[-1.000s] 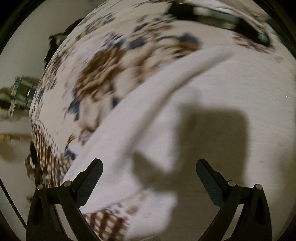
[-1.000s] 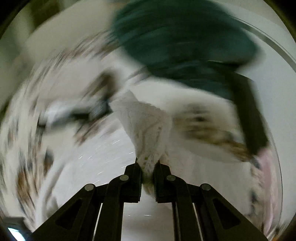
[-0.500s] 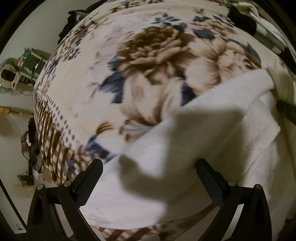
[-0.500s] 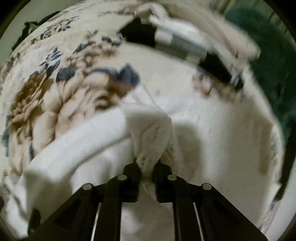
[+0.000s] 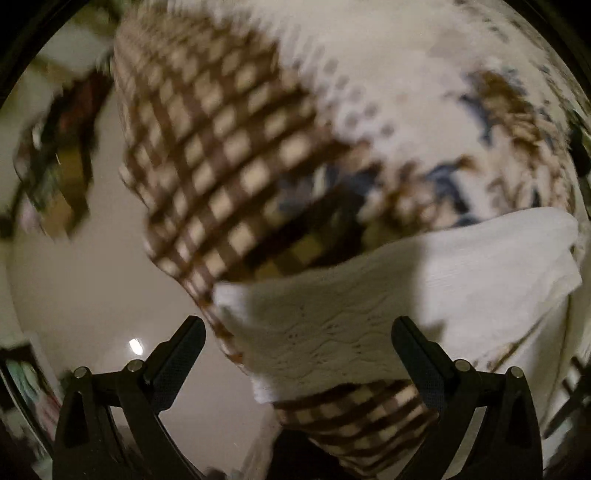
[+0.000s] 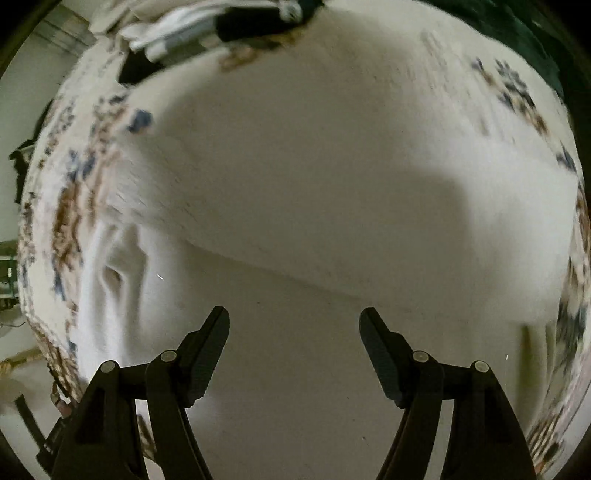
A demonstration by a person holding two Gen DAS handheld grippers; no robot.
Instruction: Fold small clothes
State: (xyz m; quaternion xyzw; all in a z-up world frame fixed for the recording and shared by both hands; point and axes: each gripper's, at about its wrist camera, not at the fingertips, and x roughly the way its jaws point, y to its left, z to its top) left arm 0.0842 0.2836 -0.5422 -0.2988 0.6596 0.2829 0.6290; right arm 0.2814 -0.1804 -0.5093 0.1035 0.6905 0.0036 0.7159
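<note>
A white knitted garment (image 5: 369, 295) lies on a floral and checked blanket (image 5: 221, 147), its lacy end near the blanket's edge. My left gripper (image 5: 295, 332) is open and empty, just above that end. In the right wrist view the same white garment (image 6: 314, 184) fills the frame, with a folded edge running across its middle. My right gripper (image 6: 293, 325) is open and empty, hovering close over the cloth.
The blanket's checked border hangs over the bed edge, with pale floor (image 5: 92, 277) to the left. Black and white clothes (image 6: 207, 26) lie at the far side of the bed. A dark green cloth (image 6: 517, 33) sits at the far right.
My right gripper has let go of the white garment and opened; the cloth now lies flat. My left gripper has swung toward the garment's end at the blanket's edge, staying open.
</note>
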